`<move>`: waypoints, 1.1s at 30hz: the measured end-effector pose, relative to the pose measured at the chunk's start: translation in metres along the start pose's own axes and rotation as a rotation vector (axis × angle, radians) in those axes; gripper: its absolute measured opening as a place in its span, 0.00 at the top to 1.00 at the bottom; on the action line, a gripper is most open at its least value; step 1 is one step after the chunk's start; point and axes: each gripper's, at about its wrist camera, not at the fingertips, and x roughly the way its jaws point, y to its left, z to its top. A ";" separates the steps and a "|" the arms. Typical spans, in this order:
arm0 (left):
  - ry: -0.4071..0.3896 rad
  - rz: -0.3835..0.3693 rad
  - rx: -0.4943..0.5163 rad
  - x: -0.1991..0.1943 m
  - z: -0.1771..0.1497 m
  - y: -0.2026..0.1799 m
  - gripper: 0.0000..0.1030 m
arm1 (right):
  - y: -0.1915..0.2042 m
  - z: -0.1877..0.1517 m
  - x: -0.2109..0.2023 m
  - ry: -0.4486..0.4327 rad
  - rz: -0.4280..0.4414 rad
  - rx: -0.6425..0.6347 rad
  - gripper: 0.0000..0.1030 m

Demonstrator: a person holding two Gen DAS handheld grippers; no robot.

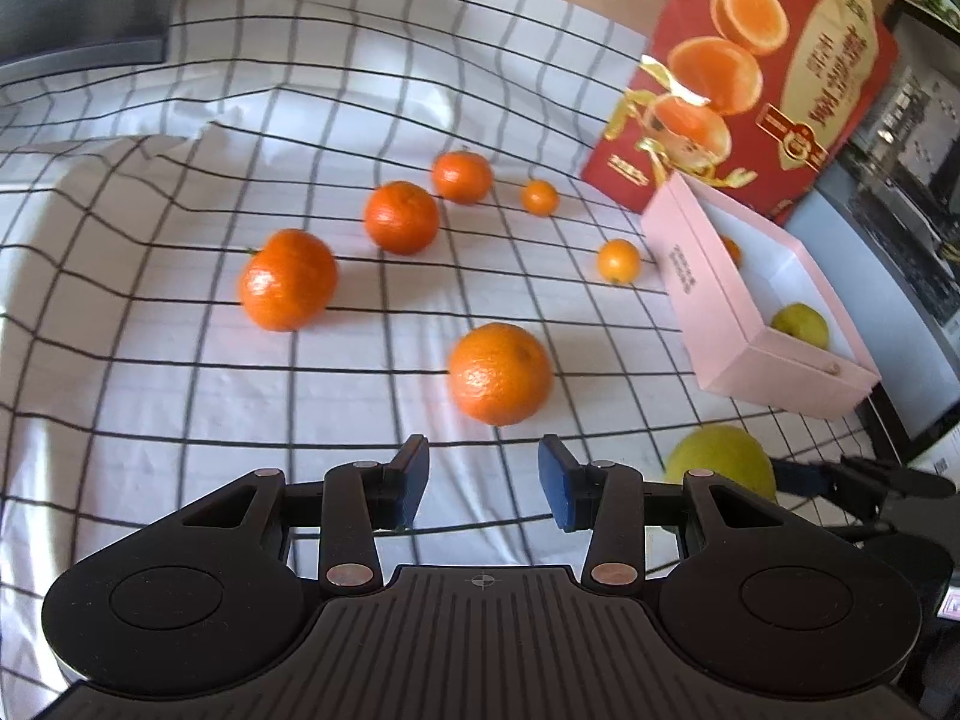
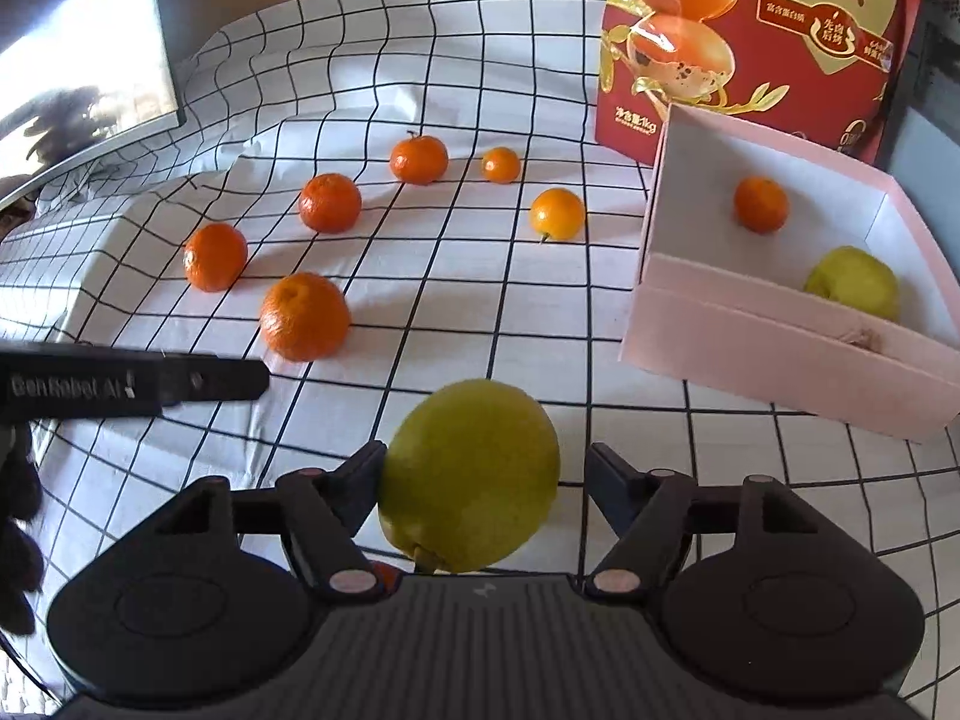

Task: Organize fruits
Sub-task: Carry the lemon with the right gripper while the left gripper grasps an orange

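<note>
Fruits (image 2: 761, 204) inside pink box (image 2: 780, 354)

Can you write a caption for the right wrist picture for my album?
Open right hand-held gripper around a green fruit, pink box nearby.

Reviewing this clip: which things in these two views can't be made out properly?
- Orange in the pink box: left wrist view, mostly behind the box wall.
- Yellow-green fruit by the right gripper: left wrist view, its lower part is behind the left gripper's body.
- Red carton: right wrist view, top cut off by the frame edge.
</note>
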 end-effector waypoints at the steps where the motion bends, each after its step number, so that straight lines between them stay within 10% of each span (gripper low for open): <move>1: -0.002 0.004 -0.004 -0.001 0.000 0.002 0.57 | 0.000 -0.002 0.000 -0.002 0.001 -0.003 0.29; 15: 0.004 0.028 0.125 0.013 0.019 -0.018 0.57 | -0.016 -0.009 -0.001 -0.015 0.024 0.071 0.26; 33: 0.061 -0.121 0.166 -0.015 0.001 -0.033 0.57 | -0.066 -0.008 -0.037 -0.025 0.066 0.183 0.26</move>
